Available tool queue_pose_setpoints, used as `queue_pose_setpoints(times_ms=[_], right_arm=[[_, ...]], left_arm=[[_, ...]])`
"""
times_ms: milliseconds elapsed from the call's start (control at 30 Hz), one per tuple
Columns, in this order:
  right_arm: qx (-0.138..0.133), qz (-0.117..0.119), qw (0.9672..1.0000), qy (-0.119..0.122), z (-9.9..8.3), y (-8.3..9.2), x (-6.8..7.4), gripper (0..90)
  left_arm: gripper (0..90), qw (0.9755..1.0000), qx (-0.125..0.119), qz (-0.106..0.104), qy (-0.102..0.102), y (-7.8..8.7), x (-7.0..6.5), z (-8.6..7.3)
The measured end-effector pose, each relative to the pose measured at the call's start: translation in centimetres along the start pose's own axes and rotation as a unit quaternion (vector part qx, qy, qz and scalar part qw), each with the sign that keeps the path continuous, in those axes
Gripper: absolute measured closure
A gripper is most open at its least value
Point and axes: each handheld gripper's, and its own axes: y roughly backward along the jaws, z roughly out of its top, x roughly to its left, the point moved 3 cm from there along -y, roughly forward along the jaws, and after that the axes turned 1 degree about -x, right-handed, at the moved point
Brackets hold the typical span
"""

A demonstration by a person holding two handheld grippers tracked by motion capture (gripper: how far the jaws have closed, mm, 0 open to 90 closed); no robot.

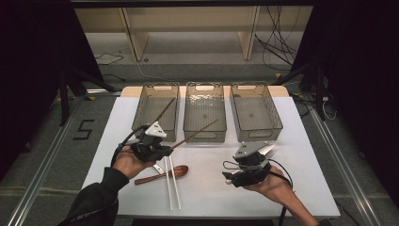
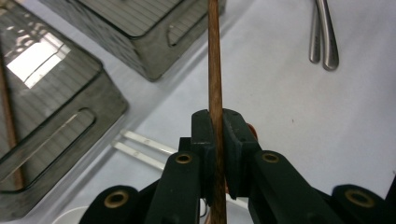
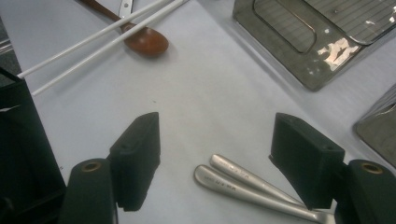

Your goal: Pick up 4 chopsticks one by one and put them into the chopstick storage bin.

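Observation:
My left gripper (image 1: 162, 149) (image 2: 217, 126) is shut on a brown wooden chopstick (image 1: 197, 132) (image 2: 215, 70). The stick slants up and right from the jaws, its far tip over the front rim of the middle bin (image 1: 204, 136). A second brown chopstick (image 1: 164, 110) (image 2: 7, 107) lies in the left bin (image 1: 146, 113). My right gripper (image 1: 249, 165) (image 3: 219, 149) is open just above the table. Two metal utensil handles (image 3: 238, 179) (image 2: 324, 32) lie on the table between its jaws, untouched.
Three translucent grey bins stand side by side at the back; the right bin (image 1: 256, 113) holds nothing. A pair of white chopsticks (image 1: 171, 181) (image 3: 102, 37) and a brown wooden spoon (image 1: 162, 174) (image 3: 147, 42) lie on the white table (image 1: 301, 188) between the hands.

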Motion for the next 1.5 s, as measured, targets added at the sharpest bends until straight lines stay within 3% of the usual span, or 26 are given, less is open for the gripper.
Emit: queue_pose_setpoints(times_ms=[233, 633, 800, 1000, 1500], right_arm=[[-0.008, -0.001, 0.9999, -0.015, -0.6, 0.4, 0.1, 30.3], [-0.018, 0.0, 0.9995, -0.024, -1.2, 0.7, 0.3, 28.1], [-0.02, 0.0, 0.9994, -0.027, -1.1, 0.8, 0.3, 26.6], [-0.019, 0.005, 0.9994, -0.029, -1.1, 0.7, 0.4, 25.2], [-0.015, 0.01, 0.9995, -0.026, -1.2, 0.6, 0.5, 25.2]], left_arm=[[83.7, 0.9986, -0.017, 0.028, 0.04, 1.1, 2.6, 0.1], [83.7, 0.9931, -0.031, 0.065, 0.092, 2.0, 6.5, 0.3], [83.7, 0.9903, -0.036, 0.072, 0.113, 1.9, 8.0, 0.3], [83.7, 0.9851, -0.042, 0.08, 0.146, 1.2, 9.6, 0.4], [83.7, 0.98, -0.025, 0.105, 0.167, -0.8, 12.8, 1.1]])
